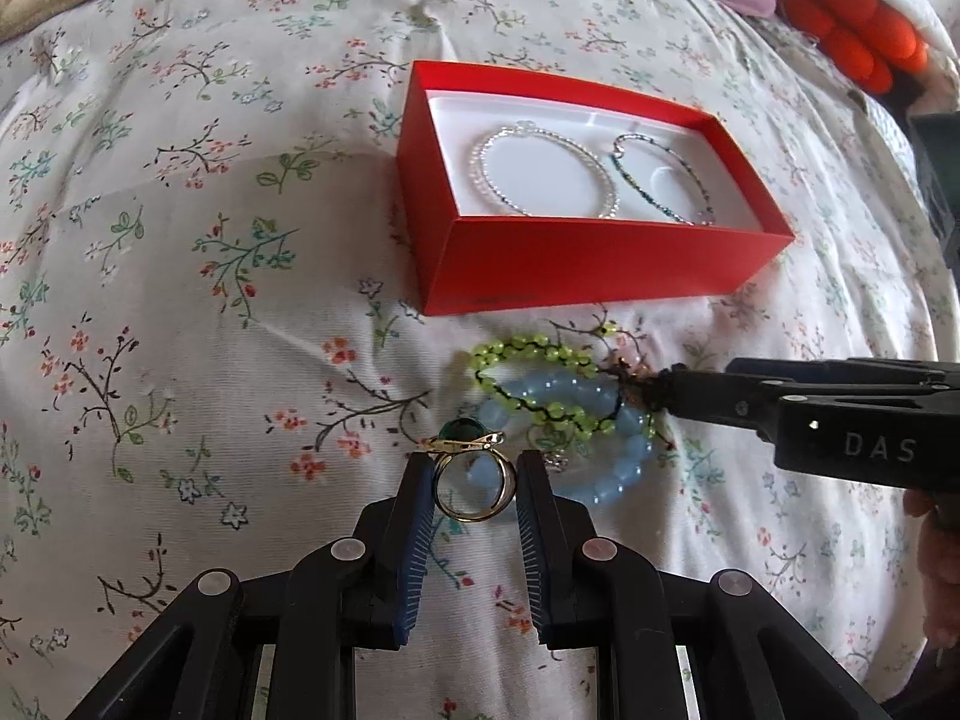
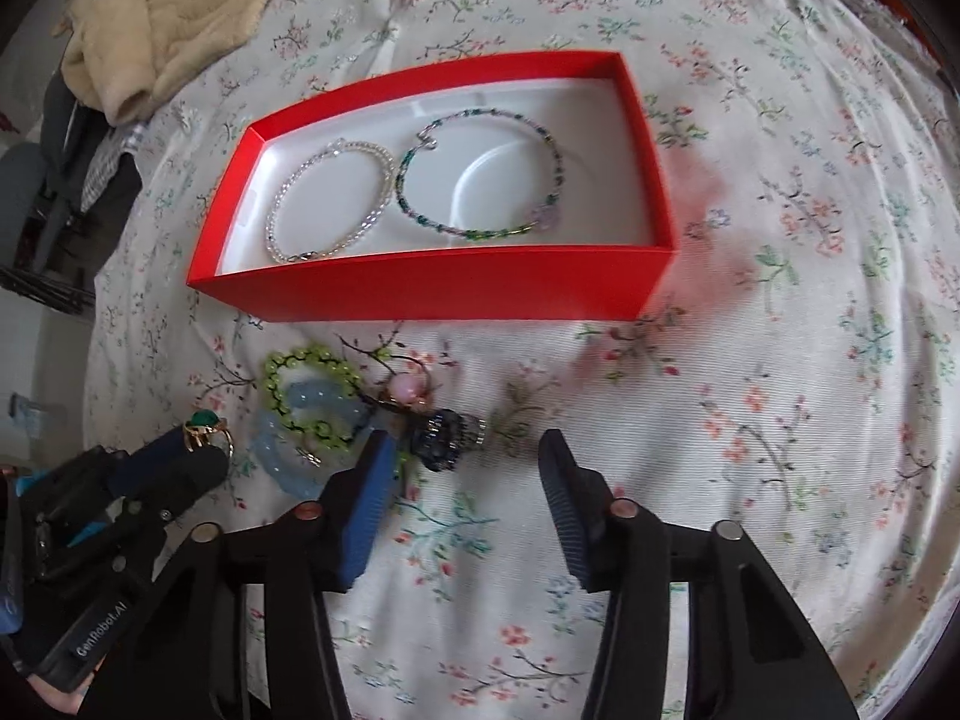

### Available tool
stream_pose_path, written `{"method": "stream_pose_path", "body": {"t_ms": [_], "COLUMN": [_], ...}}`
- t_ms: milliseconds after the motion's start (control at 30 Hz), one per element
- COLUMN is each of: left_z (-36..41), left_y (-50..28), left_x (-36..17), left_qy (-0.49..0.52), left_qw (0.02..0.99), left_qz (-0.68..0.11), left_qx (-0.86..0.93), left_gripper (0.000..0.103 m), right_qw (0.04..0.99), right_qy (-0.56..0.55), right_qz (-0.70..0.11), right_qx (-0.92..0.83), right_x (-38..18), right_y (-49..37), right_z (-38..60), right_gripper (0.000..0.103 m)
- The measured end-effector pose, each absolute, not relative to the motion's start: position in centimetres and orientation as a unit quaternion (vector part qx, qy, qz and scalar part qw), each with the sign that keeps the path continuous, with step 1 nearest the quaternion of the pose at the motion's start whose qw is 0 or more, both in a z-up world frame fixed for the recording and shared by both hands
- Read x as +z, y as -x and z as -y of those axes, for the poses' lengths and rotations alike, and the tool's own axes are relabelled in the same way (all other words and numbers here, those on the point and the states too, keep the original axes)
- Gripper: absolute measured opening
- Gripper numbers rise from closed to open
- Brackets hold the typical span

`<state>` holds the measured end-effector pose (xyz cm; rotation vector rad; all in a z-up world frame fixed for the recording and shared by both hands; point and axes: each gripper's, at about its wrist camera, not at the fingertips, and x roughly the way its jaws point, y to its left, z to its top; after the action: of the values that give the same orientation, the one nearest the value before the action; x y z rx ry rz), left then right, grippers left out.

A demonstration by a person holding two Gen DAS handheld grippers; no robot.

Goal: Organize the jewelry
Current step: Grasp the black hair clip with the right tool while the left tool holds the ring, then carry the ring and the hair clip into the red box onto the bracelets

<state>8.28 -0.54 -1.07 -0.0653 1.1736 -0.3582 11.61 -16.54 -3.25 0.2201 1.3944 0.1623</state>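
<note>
Left claw (image 1: 474, 480) grips the gold ring with green stone (image 1: 471, 468) by its band, held just above the floral bedsheet (image 1: 180, 300); carry it level to the open red cardboard box (image 1: 594, 267) and release low over the white liner, left of the clear bead bracelet (image 1: 543, 171). Right claw (image 2: 465, 468) stands open, nothing gripped, at the dark beaded piece (image 2: 447, 435) beside the tangled green bead bracelet (image 2: 312, 384) near the box; centre it before squeezing

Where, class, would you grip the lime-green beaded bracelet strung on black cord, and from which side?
Grip the lime-green beaded bracelet on its bare arc nearest the red cardboard box, coming from above. It lies flat on the floral bedspread, so only a downward pinch spans the strand. Its near part overlaps the pale blue bead bracelet, and its knotted end tangles with other pieces.
</note>
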Motion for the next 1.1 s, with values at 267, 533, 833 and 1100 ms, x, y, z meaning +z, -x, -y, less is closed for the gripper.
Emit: {"method": "stream_pose_path", "body": {"t_ms": [267,533,833,1100], "left_z": [0.5,0.3,0.2,0.5], "left_y": [-8.5,-8.8,-8.6,-8.7], "left_x": [-1.3,-1.7,-0.5,0.7], "left_qy": [0.03,0.033,0.039,0.044], "left_qw": [0.816,0.814,0.821,0.828], "left_qz": [-0.553,-0.557,-0.545,-0.532], "left_qx": [-0.167,-0.161,-0.167,-0.172], "left_gripper": [0.021,0.021,0.021,0.021], "right_qw": [0.758,0.761,0.773,0.788], "right_qy": [-0.096,-0.092,-0.097,-0.112], "right_qz": [-0.641,-0.638,-0.621,-0.599], "right_qx": [0.076,0.077,0.086,0.088], "right_x": [-3.5,-3.4,-1.3,1.0], "right_y": [-12.5,-12.0,-11.0,-10.2], "right_z": [15.1,15.5,16.3,17.7], "right_gripper": [0.023,0.023,0.023,0.023]}}
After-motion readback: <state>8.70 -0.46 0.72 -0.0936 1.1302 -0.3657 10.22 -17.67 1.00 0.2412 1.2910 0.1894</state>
